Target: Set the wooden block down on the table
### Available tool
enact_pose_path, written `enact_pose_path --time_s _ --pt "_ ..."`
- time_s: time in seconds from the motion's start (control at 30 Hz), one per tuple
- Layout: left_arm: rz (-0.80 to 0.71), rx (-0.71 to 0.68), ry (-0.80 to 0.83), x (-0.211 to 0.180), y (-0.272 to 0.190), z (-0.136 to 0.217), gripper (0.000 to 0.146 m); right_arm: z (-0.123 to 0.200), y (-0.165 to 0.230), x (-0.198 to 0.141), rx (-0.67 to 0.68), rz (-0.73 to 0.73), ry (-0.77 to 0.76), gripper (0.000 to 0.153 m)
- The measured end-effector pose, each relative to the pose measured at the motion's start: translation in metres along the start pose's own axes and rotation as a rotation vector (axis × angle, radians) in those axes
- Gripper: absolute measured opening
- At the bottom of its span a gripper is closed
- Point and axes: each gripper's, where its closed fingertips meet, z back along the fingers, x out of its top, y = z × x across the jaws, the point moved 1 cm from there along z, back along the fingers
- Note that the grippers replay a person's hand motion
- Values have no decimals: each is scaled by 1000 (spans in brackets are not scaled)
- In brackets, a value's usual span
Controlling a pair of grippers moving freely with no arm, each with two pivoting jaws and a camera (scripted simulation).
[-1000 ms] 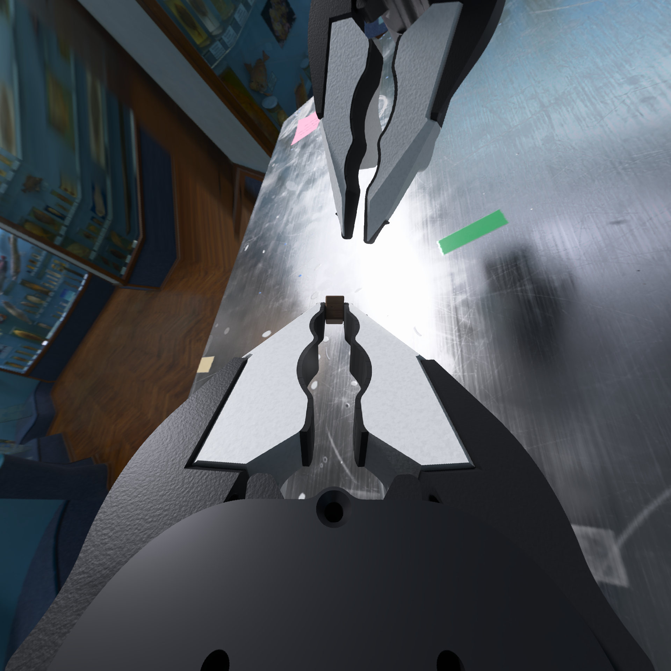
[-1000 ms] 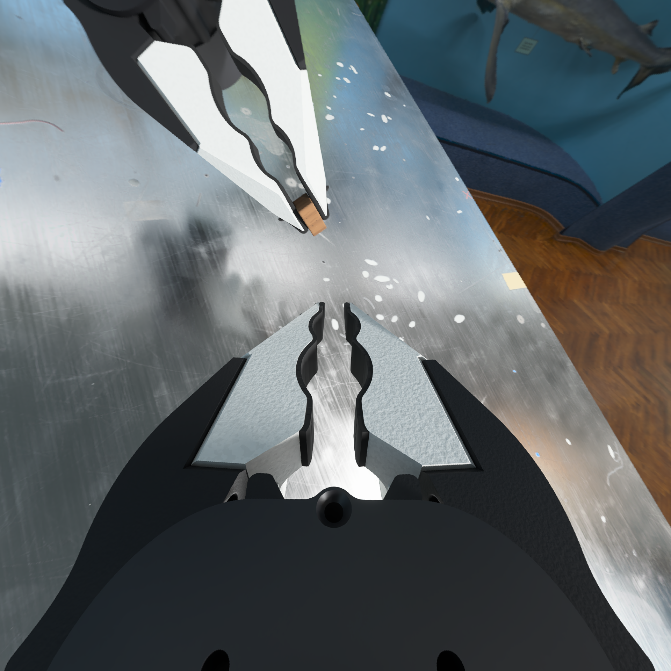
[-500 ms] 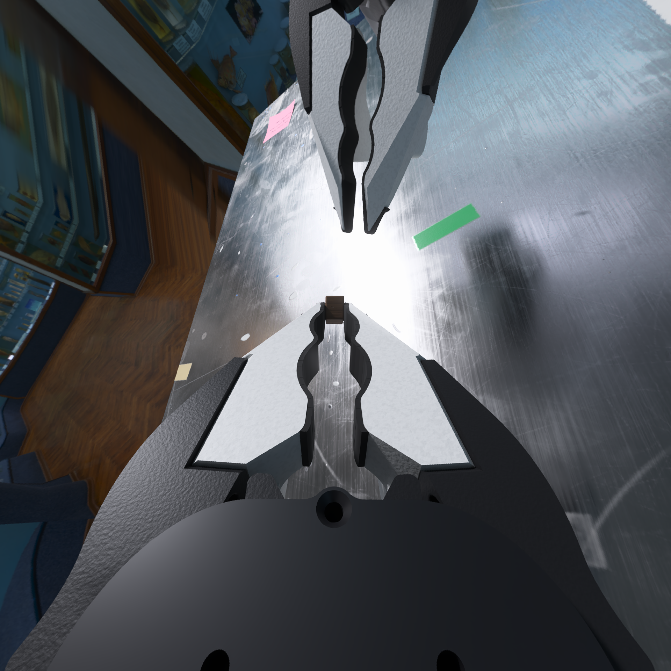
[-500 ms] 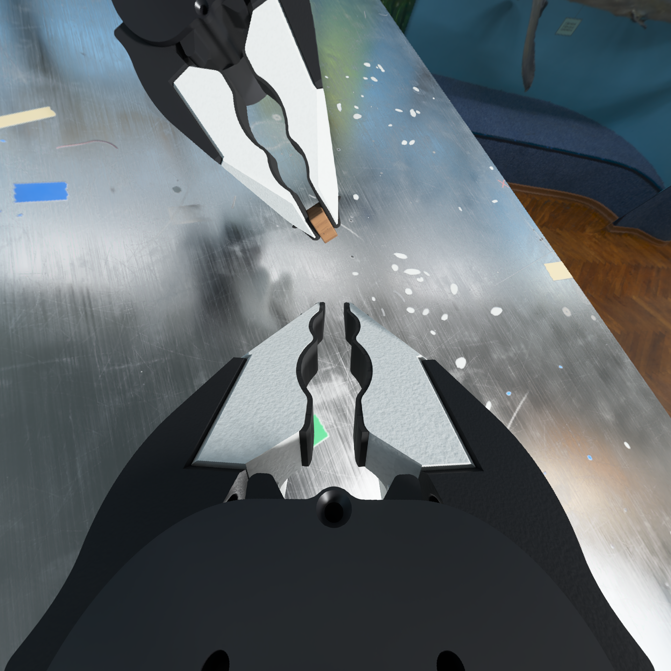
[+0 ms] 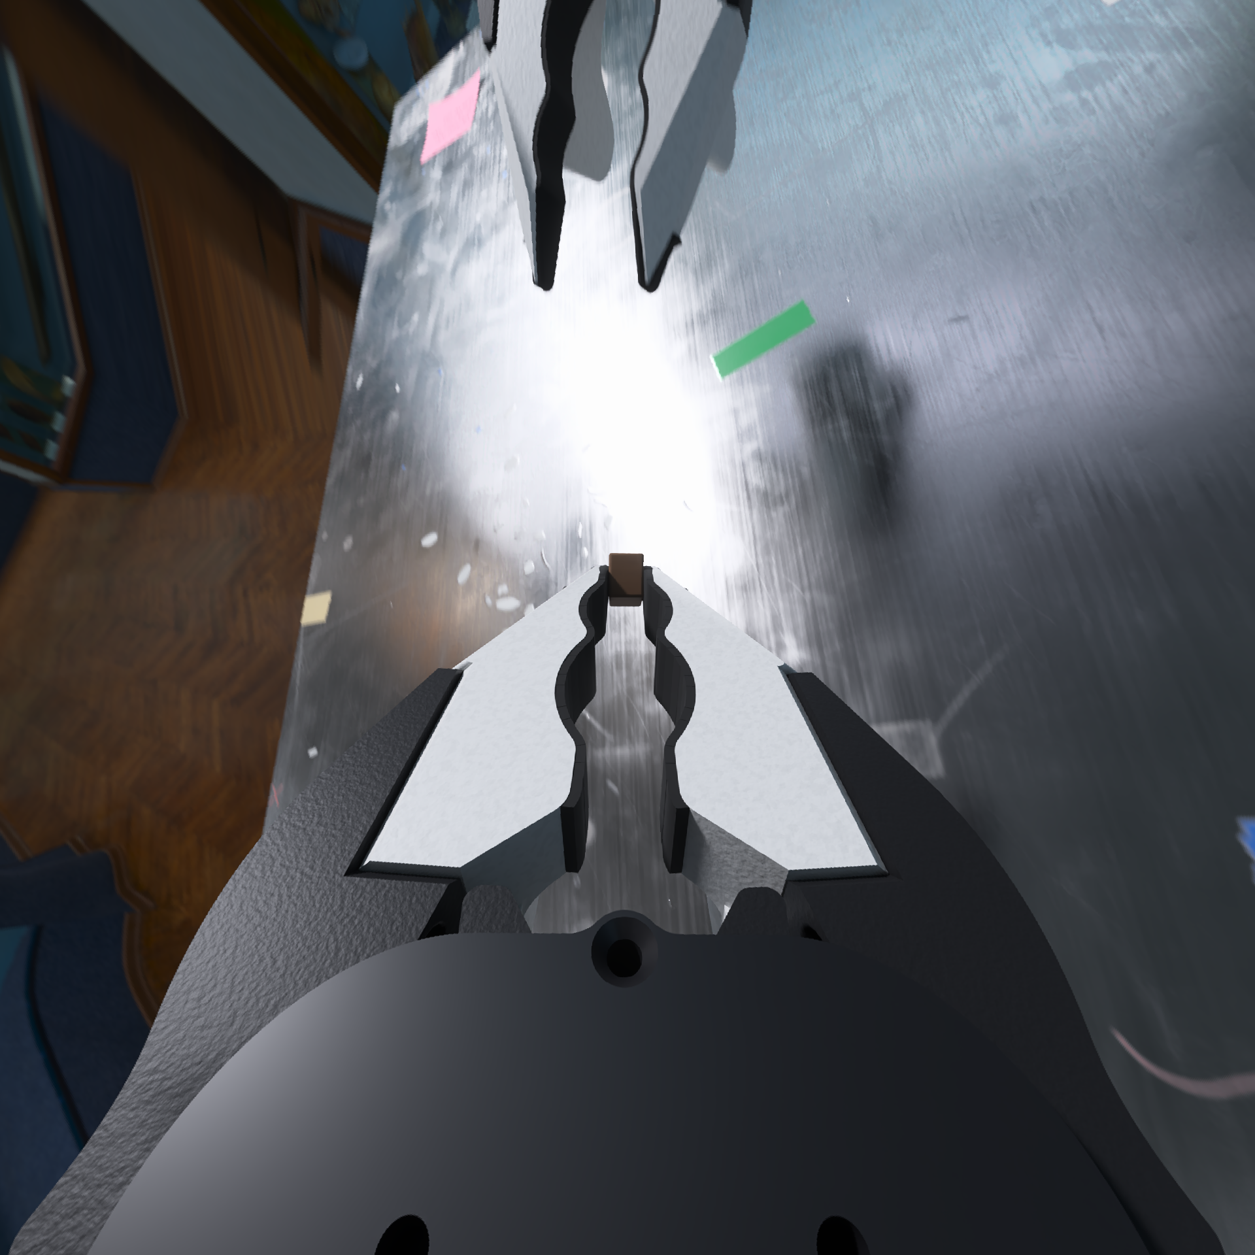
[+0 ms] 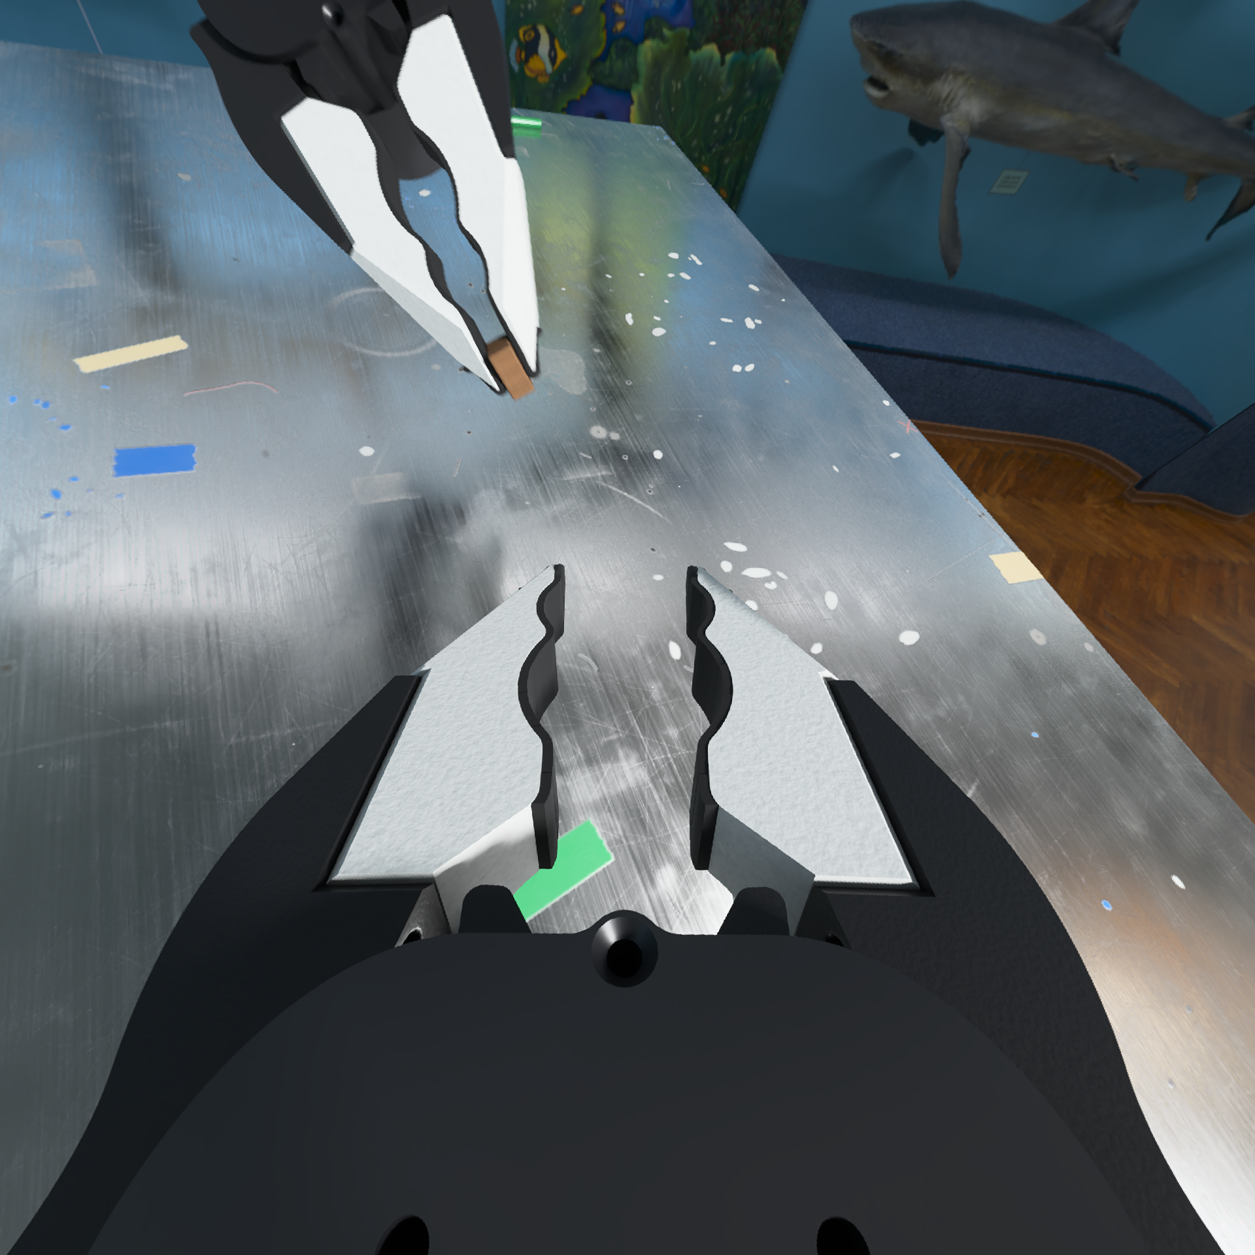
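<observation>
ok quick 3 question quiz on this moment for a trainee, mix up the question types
1. True or false: the wooden block already lies free on the table.
2. Which gripper holds the block? A) left gripper B) right gripper C) neither
3. Fill in: the strip of tape seen between the right gripper's fingers is ____ in colour.

Key
1. False: it is pinched at the left gripper's fingertips.
2. A; the right gripper is open and holds nothing.
3. Green: the green tape lies flat on the table.
</observation>
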Motion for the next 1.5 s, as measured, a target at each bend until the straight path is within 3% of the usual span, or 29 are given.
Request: enact_pose_path --time_s 0.17,0.77,1.07,1.5 --pt "141 -92 68 -27 -19 24 9 -3 0 -2 21 -19 -15 34" --pt "297 -251 260 -90 -72 21 9 -9 6 -14 45 -31 11 33" --pt "313 -236 241 -90 -69 17 11 -11 6 -17 47 -37 17 33" --pt "341 -132 215 -91 -55 32 32 -8 5 -19 34 -34 26 33"
